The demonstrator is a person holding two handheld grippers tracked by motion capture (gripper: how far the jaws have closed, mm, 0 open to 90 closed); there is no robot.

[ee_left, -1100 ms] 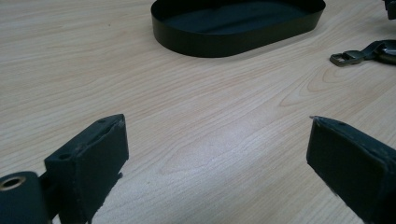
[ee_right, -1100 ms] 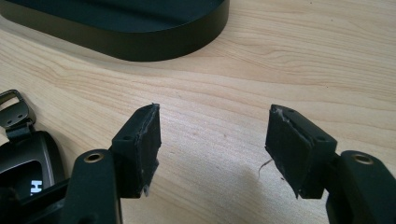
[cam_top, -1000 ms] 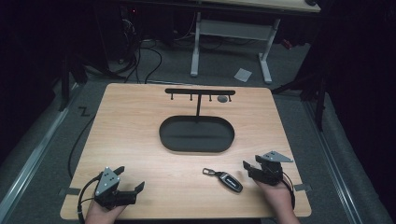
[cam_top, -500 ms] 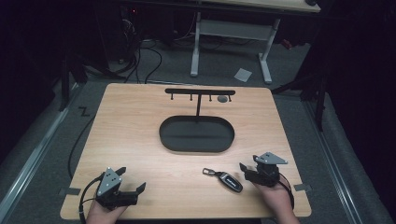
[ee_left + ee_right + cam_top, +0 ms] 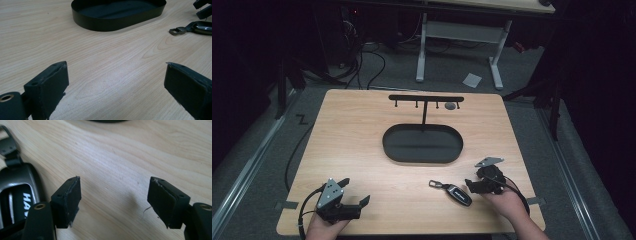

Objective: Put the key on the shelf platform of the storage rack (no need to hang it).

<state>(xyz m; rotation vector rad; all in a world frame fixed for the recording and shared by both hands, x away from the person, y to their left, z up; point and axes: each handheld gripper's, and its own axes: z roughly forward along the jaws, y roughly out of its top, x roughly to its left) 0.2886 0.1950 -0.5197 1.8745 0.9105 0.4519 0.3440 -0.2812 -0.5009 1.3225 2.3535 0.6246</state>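
Lying flat on the light wooden worktop (image 5: 362, 150), the black car key fob with metal clasp (image 5: 453, 192) is positioned just beside the right tool (image 5: 473, 186), whose jaws have just been opening, unloaded, presumably for a grasp. The left tool (image 5: 354, 192) is parked released.

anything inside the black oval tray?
Nothing visible: the oval tray shows a bare dark floor, with only the stand's post rising at its back edge. The left gripper view hides the floor just behind the near wall. The key fob lies outside on the table.
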